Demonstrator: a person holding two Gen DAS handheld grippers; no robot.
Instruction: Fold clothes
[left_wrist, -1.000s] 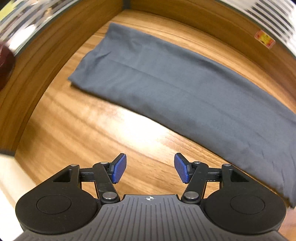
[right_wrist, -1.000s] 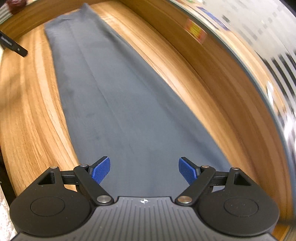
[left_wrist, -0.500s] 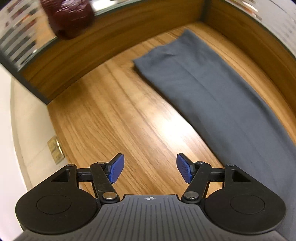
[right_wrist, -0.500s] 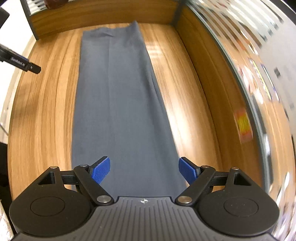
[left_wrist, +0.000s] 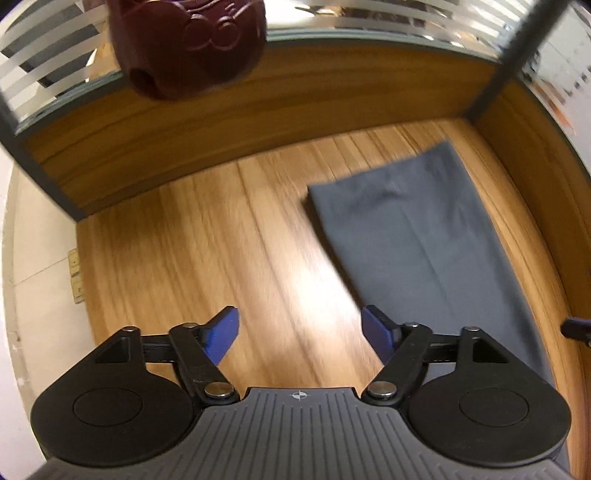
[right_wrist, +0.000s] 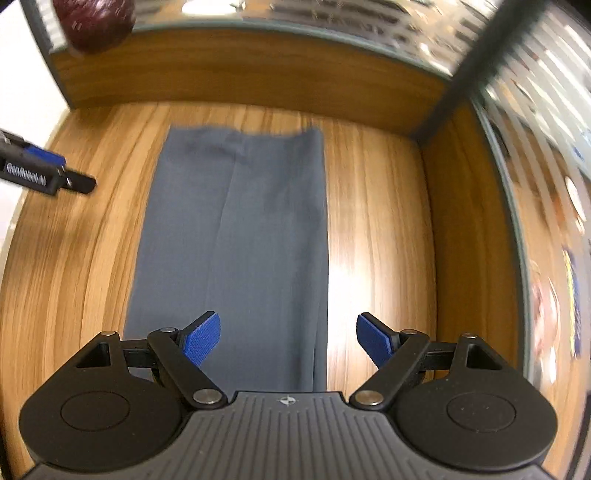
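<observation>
A grey garment (right_wrist: 236, 240), already folded into a long narrow strip, is laid flat on the wooden table (right_wrist: 376, 221), its far end close to the wooden back panel (right_wrist: 240, 70). It is judged soft, light and limp, with no stiffness; a pinch at one point would let the rest sag, so the two corners of the near end are best taken, one per gripper, and carried over to the far end.

The right gripper (right_wrist: 288, 338) is pointed steeply down over the near end of the strip, jaws wide, nothing clamped; the cloth's right edge is seen between the pads. The left gripper (left_wrist: 300, 334) is held over bare wood just beside the strip's left edge, also angled down; its jaws have just been opening, nothing between them. A dark red object (left_wrist: 188, 44) is seen on the ledge behind.
</observation>
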